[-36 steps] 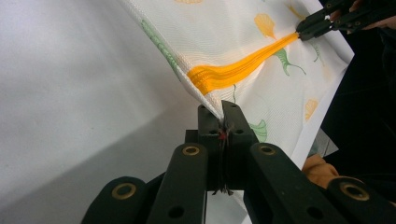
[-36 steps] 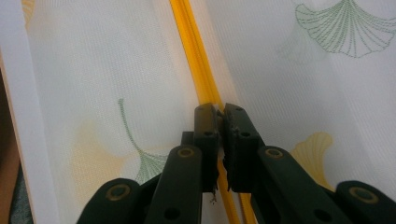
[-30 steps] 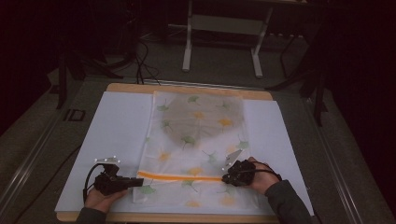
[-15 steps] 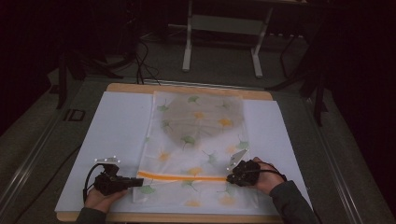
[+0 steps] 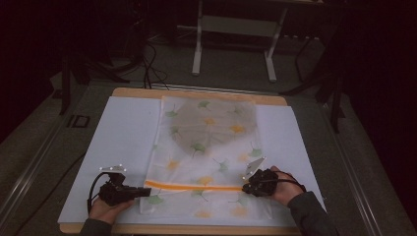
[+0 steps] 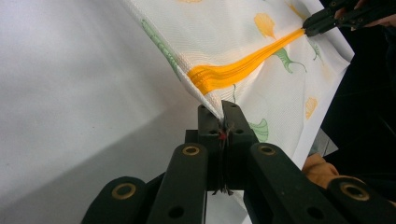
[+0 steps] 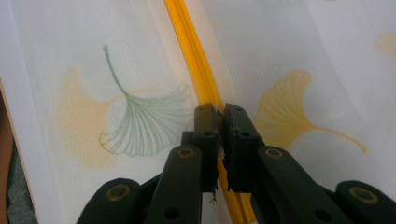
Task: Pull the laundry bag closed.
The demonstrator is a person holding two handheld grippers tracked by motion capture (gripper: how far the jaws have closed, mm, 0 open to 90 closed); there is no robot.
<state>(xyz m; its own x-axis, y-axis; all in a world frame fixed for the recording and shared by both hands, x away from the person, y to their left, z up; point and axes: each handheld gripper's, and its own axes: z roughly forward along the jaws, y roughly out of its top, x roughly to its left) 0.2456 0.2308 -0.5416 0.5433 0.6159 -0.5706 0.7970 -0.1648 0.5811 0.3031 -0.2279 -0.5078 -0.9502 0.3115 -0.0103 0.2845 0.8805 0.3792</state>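
A white pillowcase point(image 5: 206, 152) printed with green and yellow ginkgo leaves lies flat on a white sheet point(image 5: 123, 142) covering the counter point(image 5: 196, 94). An orange zipper band point(image 5: 194, 186) crosses its near end. The left gripper point(image 5: 143, 192) is clamped on the pillowcase's left edge at the band; the right gripper point(image 5: 247, 187) is clamped on the band's right end. Beyond the counter, a metal stand point(image 5: 233, 42) and floor cables point(image 5: 150, 69) sit in darkness

text: none legible | labels: none | brands: none | numbers: none | signs: none

One leaf-print cloth point(image 5: 206, 152), two grippers point(image 5: 129, 191) point(image 5: 252, 187)
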